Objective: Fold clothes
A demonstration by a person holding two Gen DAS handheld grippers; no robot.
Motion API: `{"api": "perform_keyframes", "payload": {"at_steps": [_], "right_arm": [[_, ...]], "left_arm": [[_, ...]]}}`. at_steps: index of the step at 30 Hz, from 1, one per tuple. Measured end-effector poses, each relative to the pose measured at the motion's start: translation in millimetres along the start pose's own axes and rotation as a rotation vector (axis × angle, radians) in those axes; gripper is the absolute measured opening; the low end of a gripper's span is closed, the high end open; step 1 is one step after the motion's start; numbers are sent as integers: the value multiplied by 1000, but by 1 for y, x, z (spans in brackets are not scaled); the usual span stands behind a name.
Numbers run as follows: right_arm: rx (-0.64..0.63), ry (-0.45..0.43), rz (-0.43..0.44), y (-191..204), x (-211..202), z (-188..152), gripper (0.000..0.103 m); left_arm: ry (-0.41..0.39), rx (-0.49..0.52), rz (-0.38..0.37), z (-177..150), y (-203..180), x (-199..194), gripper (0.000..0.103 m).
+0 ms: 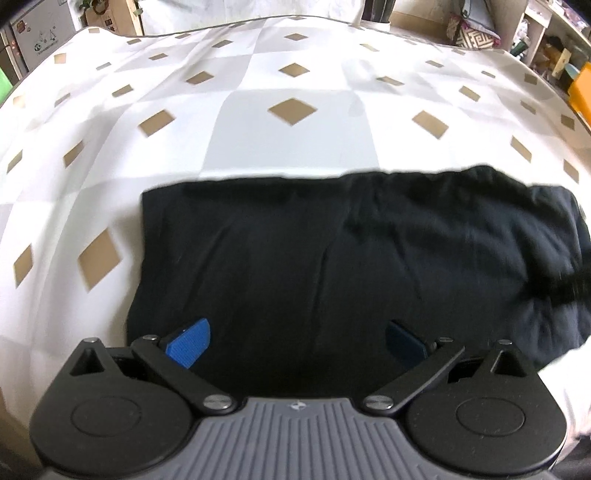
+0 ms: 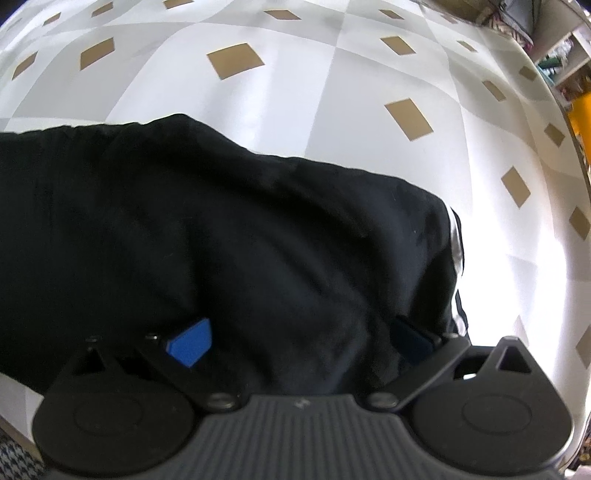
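A black garment (image 1: 332, 258) lies folded into a wide block on a white and grey cloth with tan diamonds (image 1: 291, 110). Its gathered edge runs along the far side. My left gripper (image 1: 297, 343) hovers over the garment's near left part, open, its blue pads wide apart with nothing between them. In the right wrist view the same black garment (image 2: 240, 236) fills the lower left, its right end folded with a white strip showing at the edge. My right gripper (image 2: 301, 343) stands open over that right part, with cloth below the pads but not pinched.
The patterned cloth (image 2: 332, 74) stretches far beyond the garment. Shelves with clutter and an orange box (image 1: 580, 92) stand at the right edge. A patterned cushion (image 1: 472, 33) sits at the far right. Cabinets line the far left.
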State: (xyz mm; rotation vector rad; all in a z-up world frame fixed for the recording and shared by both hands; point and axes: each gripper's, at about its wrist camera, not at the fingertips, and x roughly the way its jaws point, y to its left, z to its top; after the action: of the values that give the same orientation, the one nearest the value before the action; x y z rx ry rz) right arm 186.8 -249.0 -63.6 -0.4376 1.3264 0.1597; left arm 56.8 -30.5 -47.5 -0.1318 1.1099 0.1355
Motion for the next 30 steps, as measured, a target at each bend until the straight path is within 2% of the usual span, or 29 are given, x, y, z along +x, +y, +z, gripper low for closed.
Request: {"api": "perform_keyframes", "payload": {"at_steps": [9,25,30], "right_arm": [[-7,4,3,-1,4,11,102],[-2,3,5,-5,10,33,102],[1,1,10,-6,12,40,102]], "left_arm": [[5,-10,29,29,-13,32,102],[-17,-112,75,45,46,48,103],[-4,-128,88,53,49,52,103]]}}
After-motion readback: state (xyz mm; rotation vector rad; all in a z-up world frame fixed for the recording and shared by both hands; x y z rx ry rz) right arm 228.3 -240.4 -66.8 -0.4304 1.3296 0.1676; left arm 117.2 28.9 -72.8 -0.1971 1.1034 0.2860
